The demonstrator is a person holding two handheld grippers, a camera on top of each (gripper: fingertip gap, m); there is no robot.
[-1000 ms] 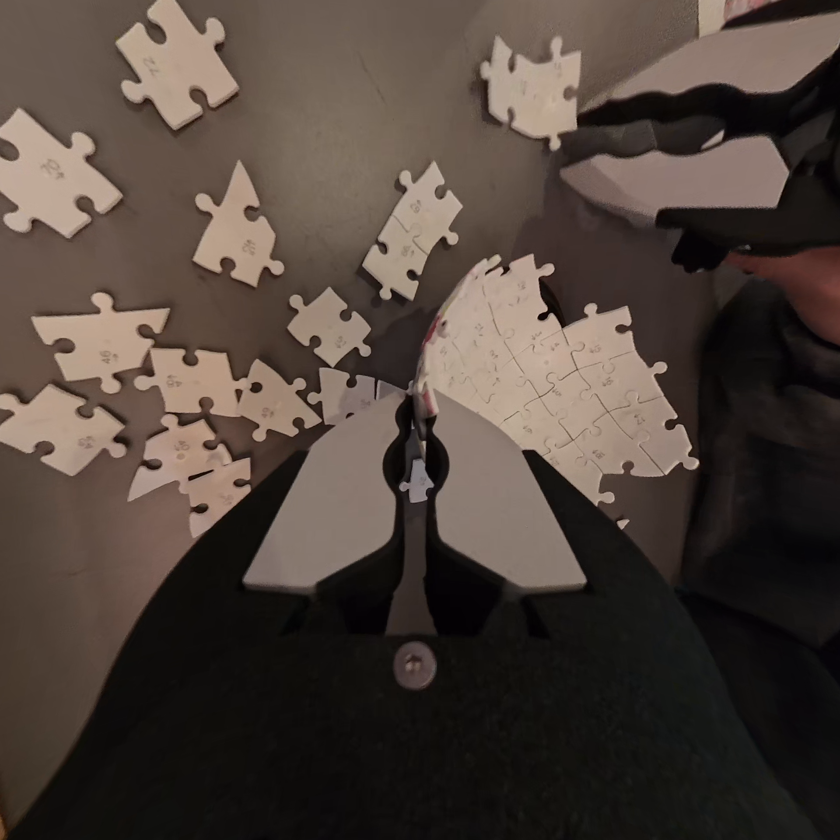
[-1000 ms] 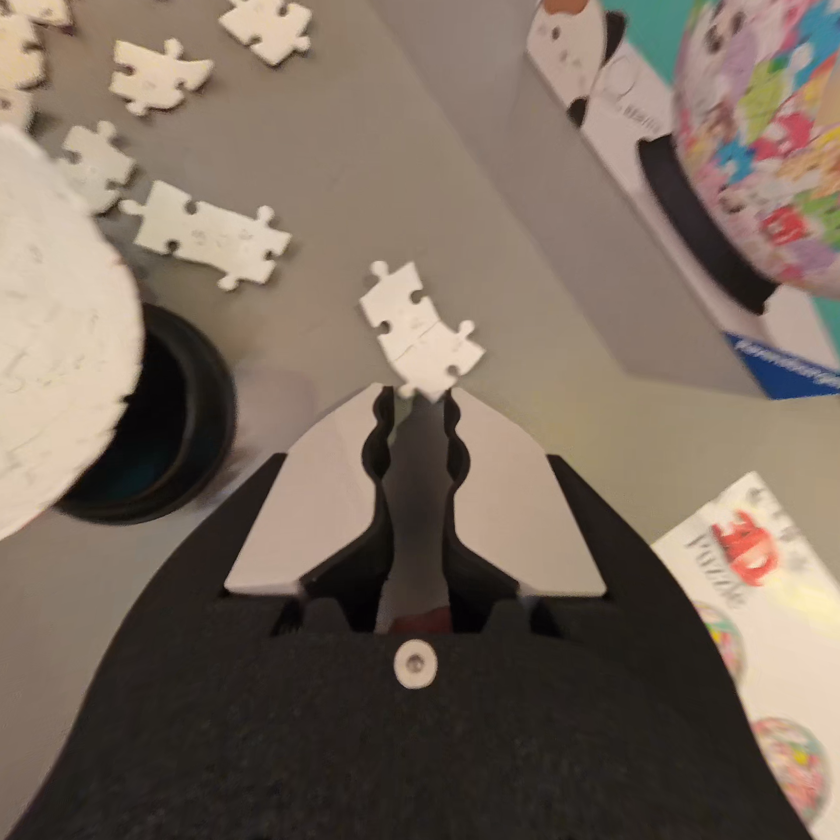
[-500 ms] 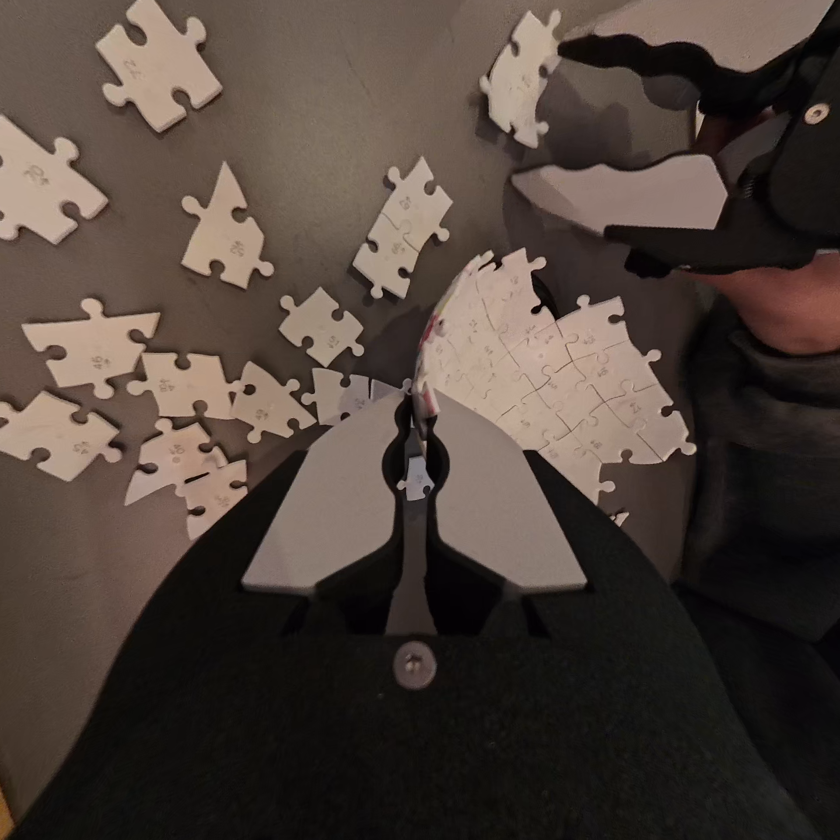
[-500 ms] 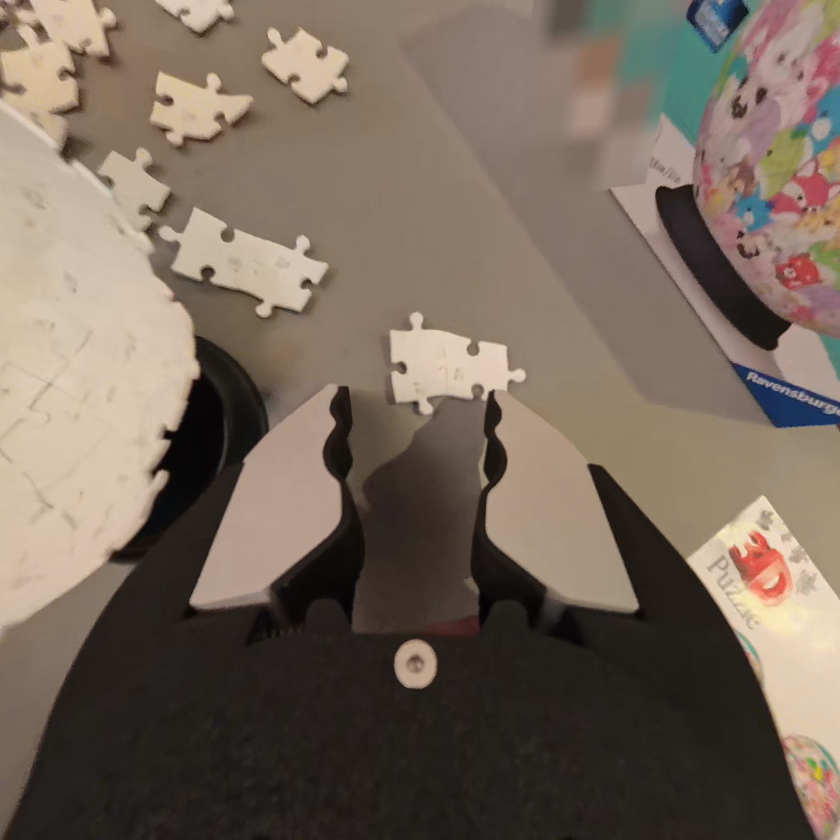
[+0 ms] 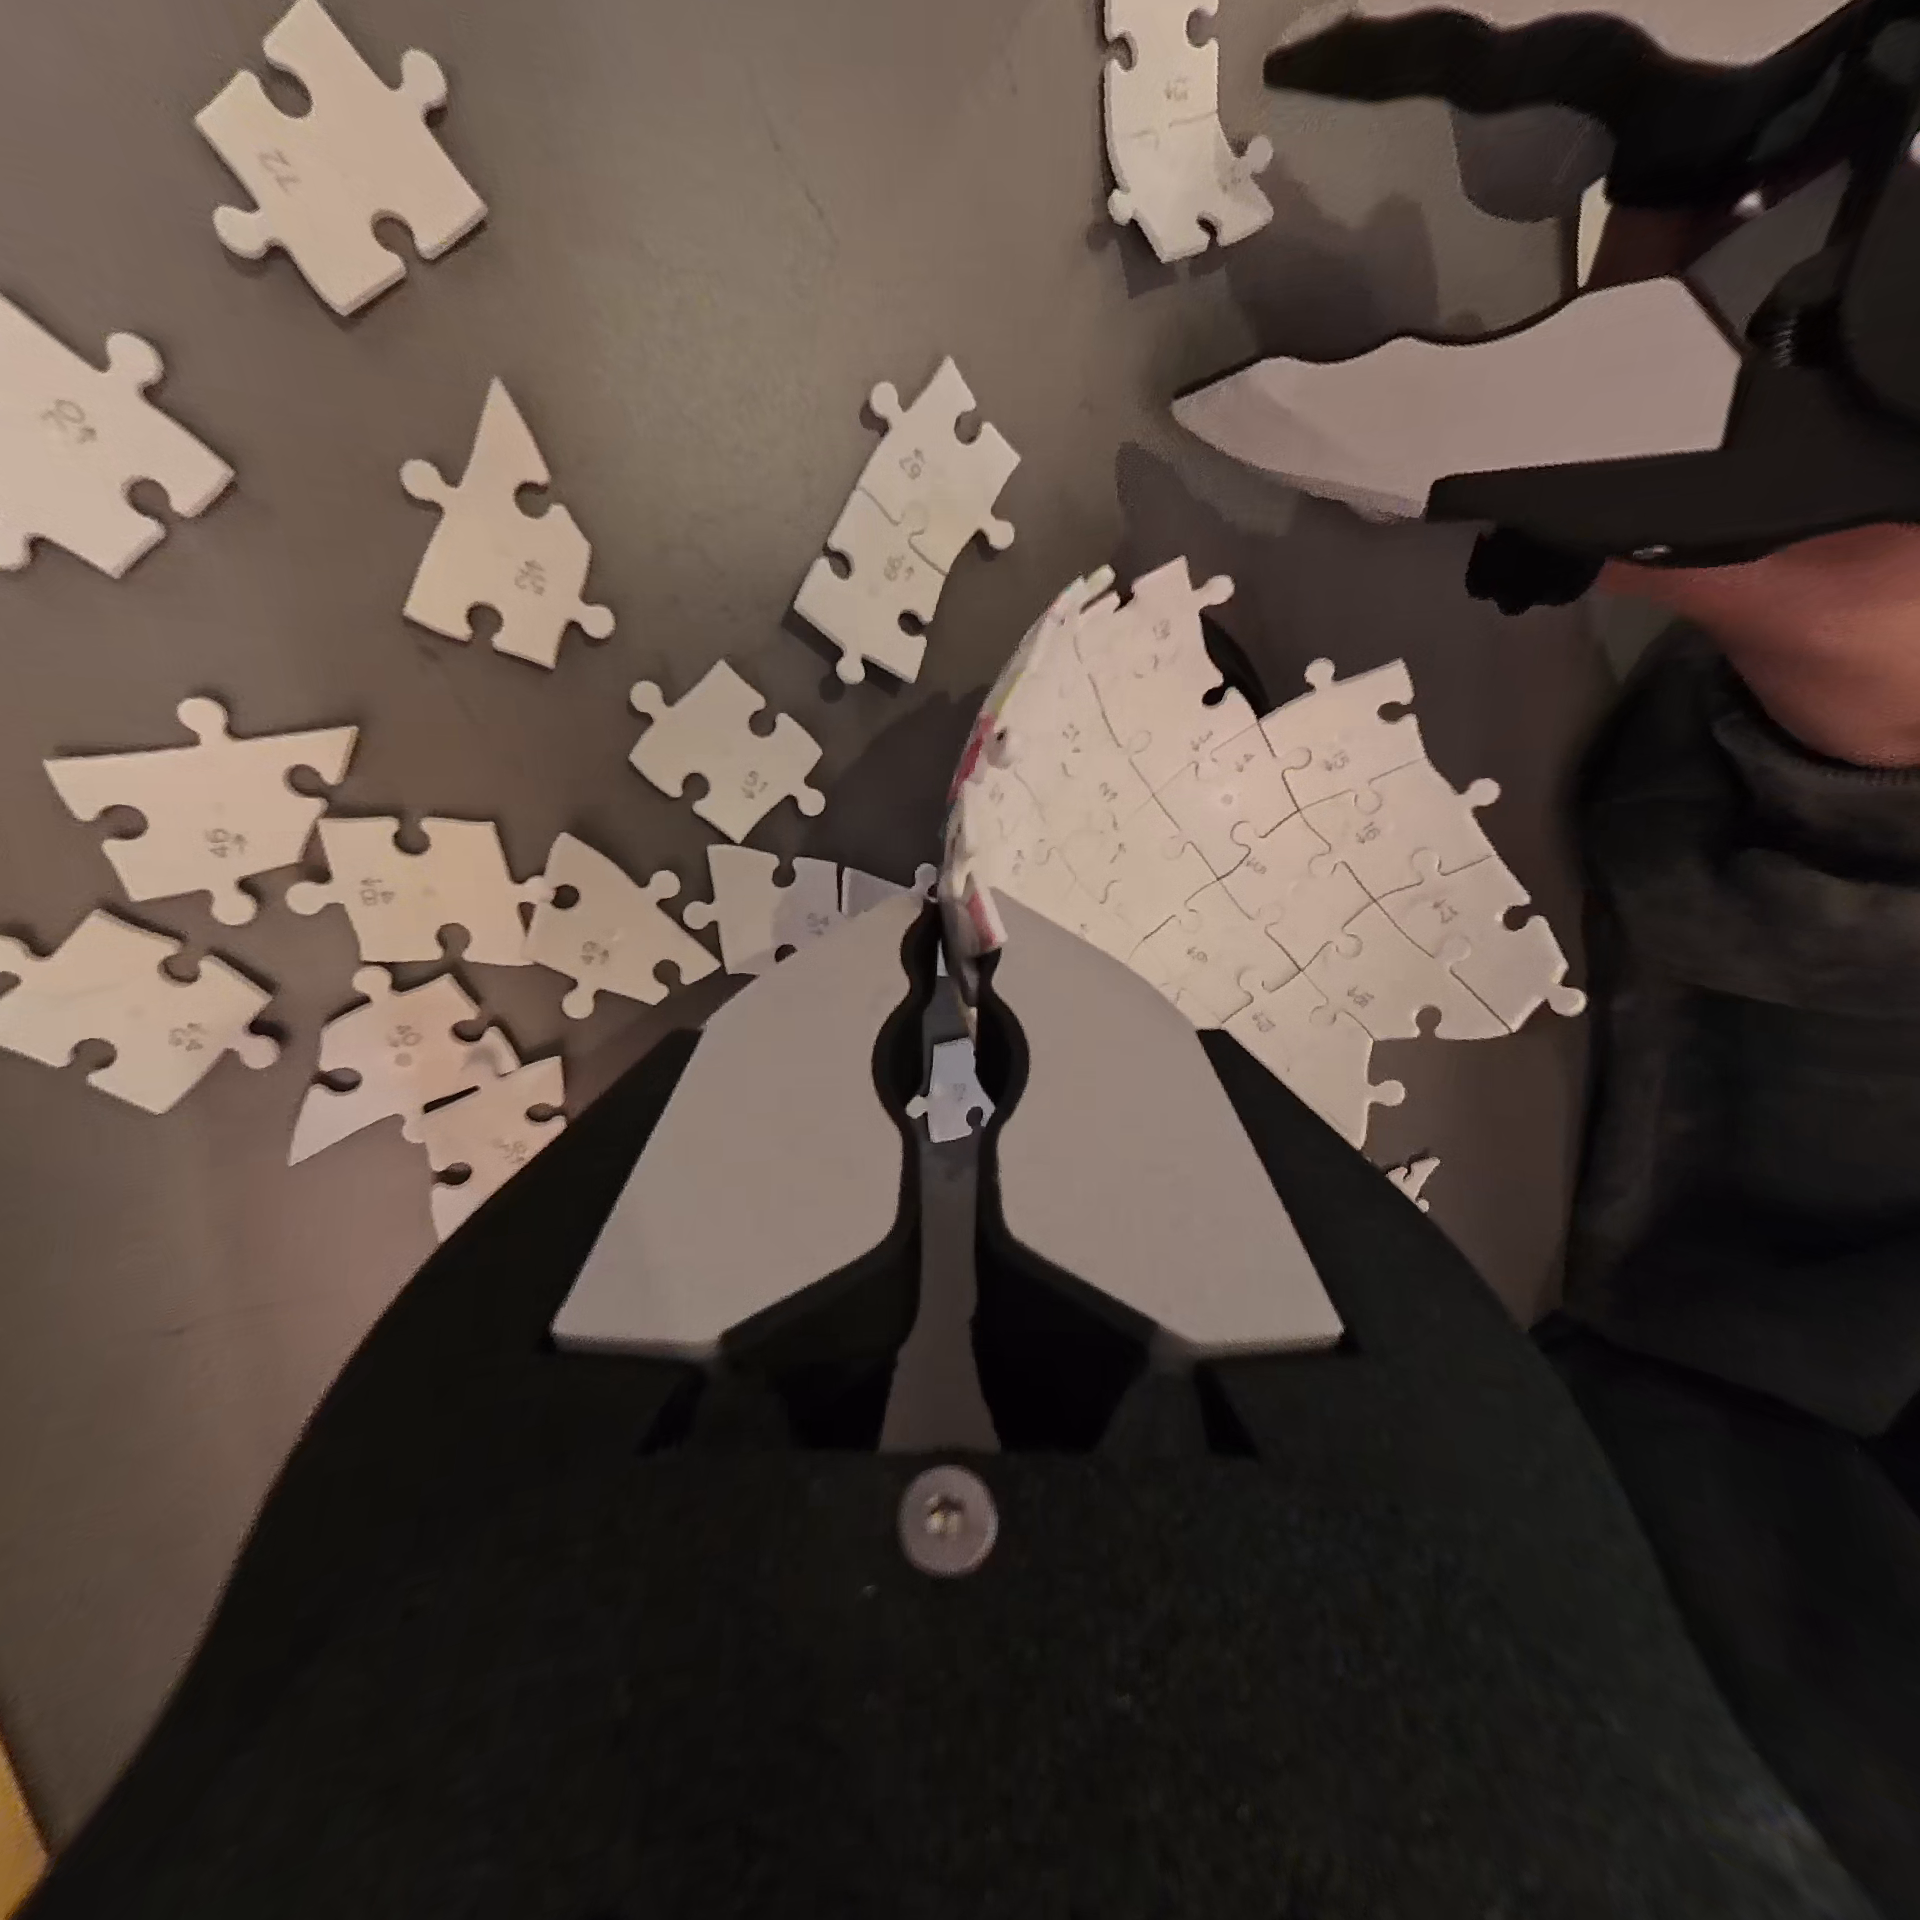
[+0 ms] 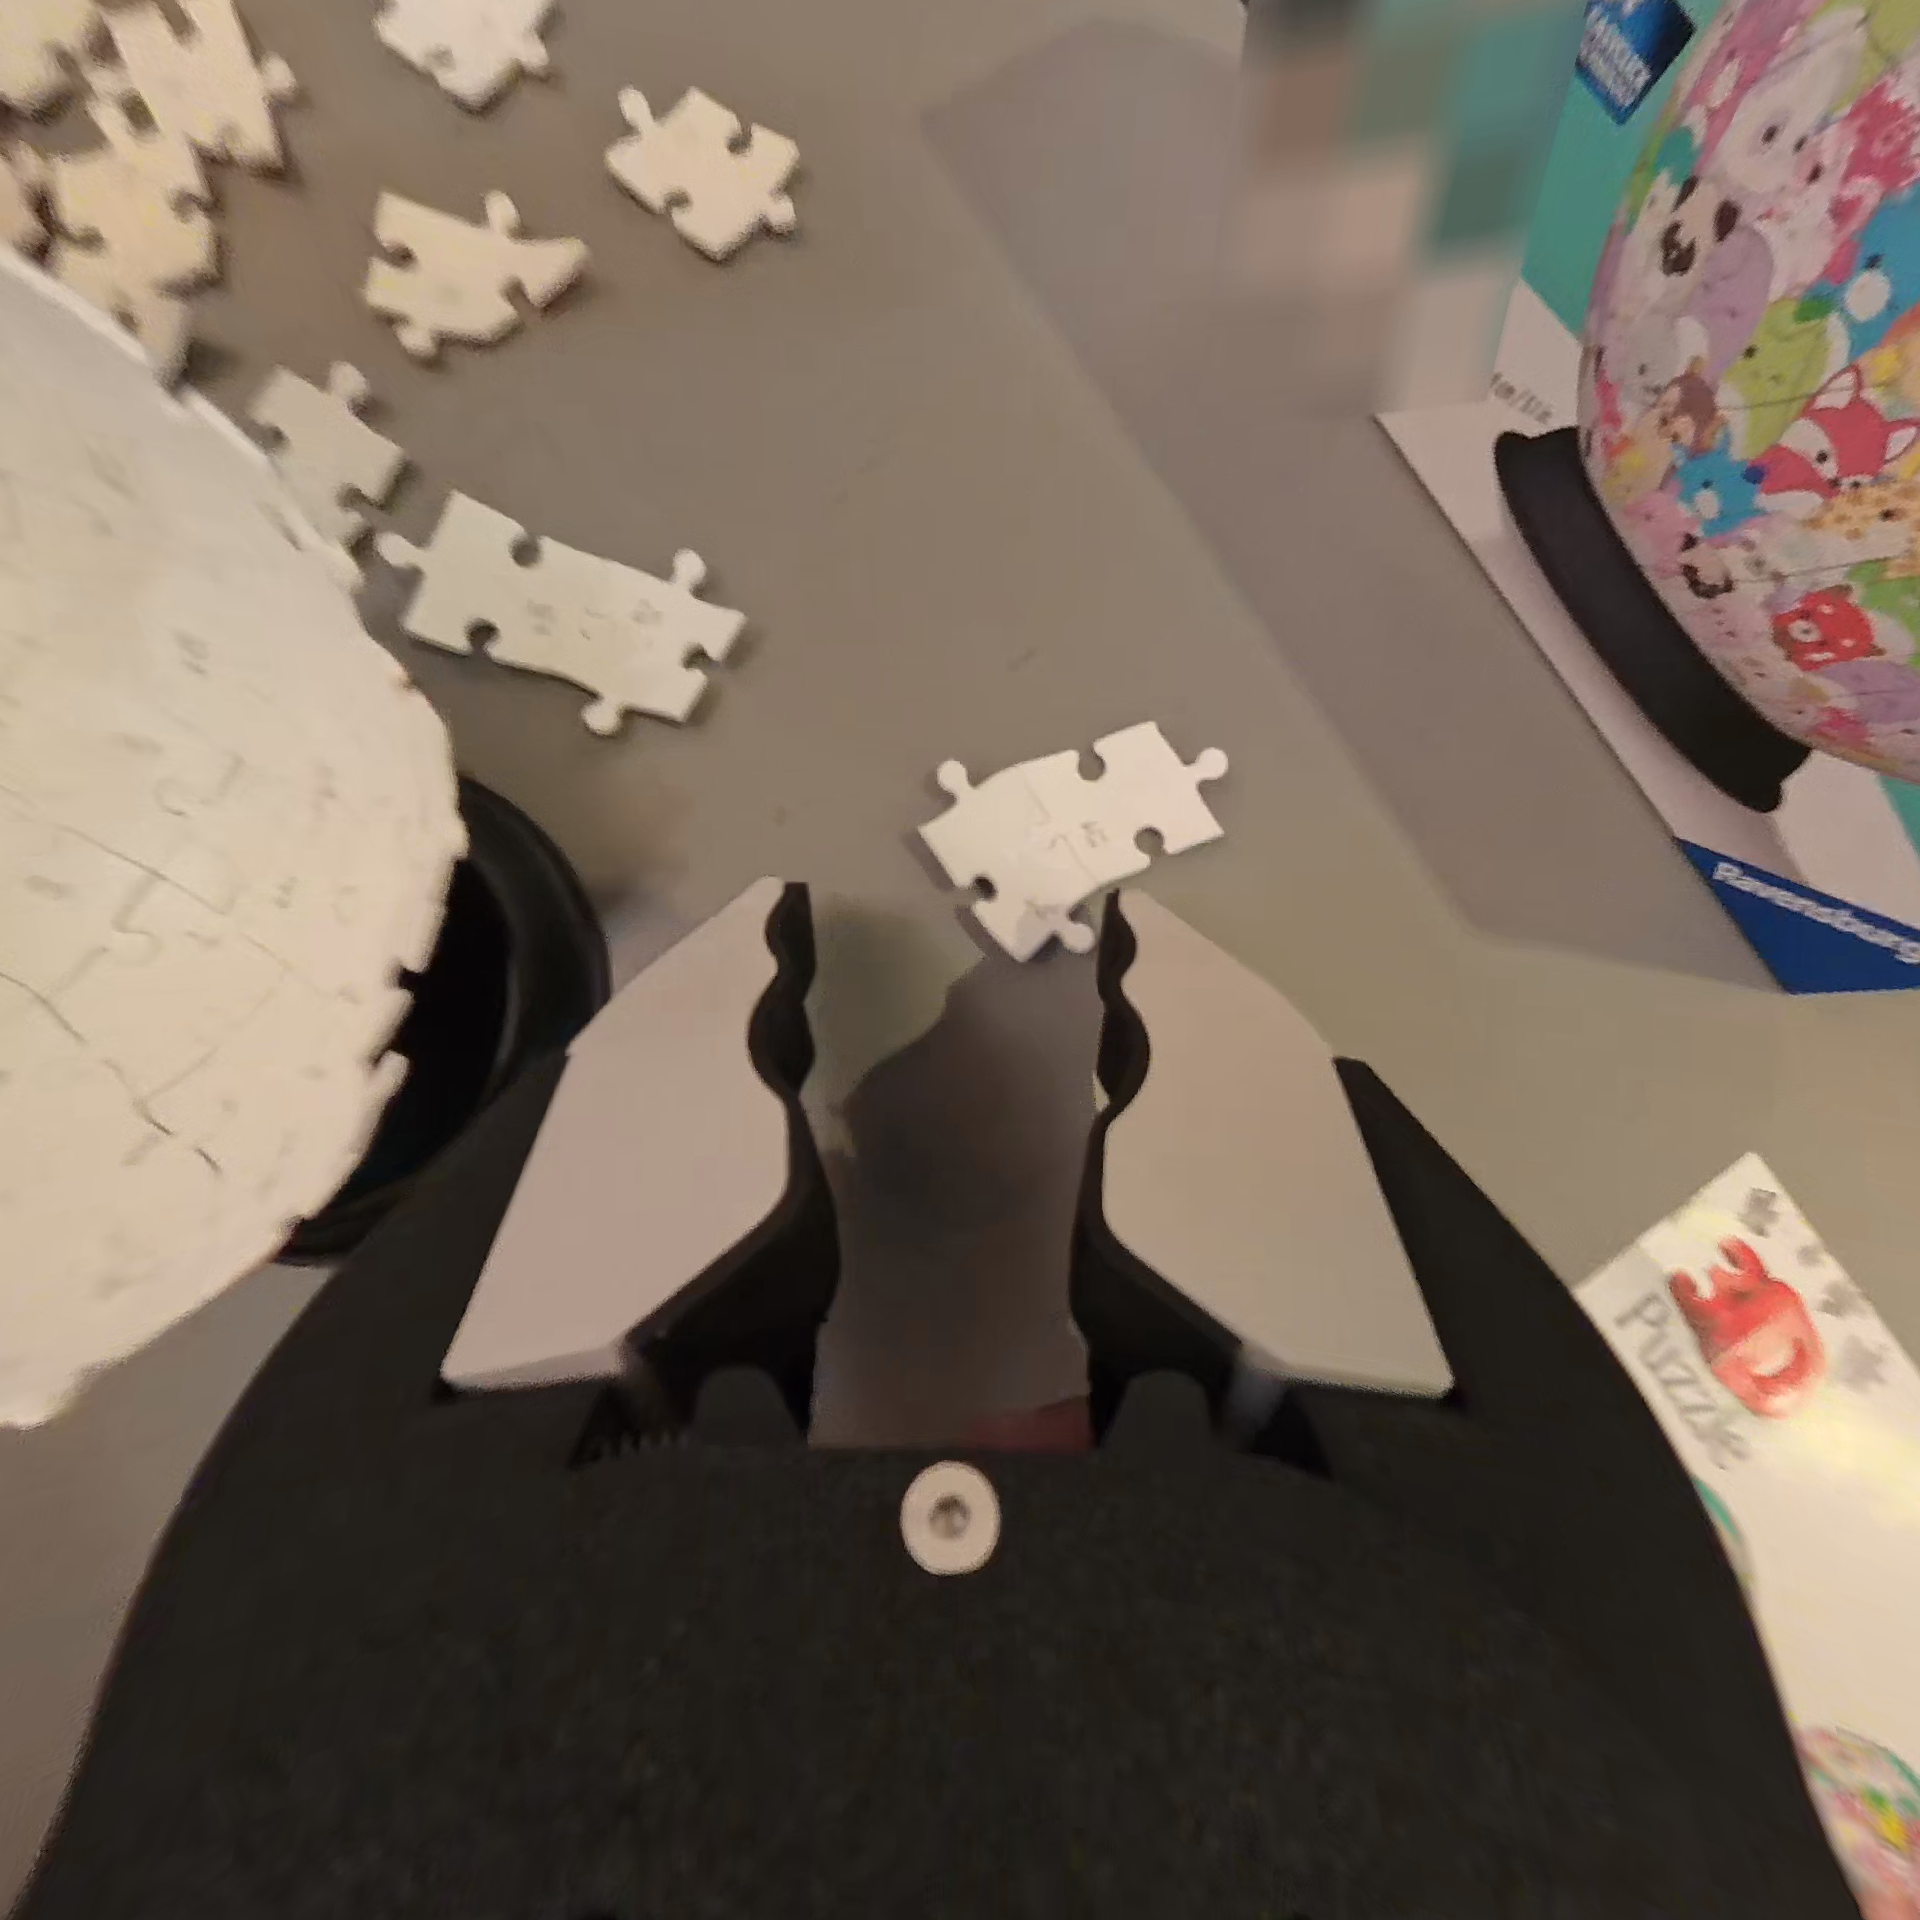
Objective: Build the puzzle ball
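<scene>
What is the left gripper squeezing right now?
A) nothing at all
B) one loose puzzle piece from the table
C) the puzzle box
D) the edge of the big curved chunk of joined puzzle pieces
D: in the left wrist view the left gripper has its jaws closed on the rim of the curved, partly built puzzle ball, while the loose pieces lie untouched on the grey table.

A plain grey tabletop (image 6: 935, 416) serves as a hobby or test workspace, its wider room out of view. Loose white puzzle pieces (image 5: 488, 540) lie scattered across it, beside a colourful puzzle-ball box (image 6: 1714, 520) and a printed leaflet (image 6: 1766, 1382).
</scene>
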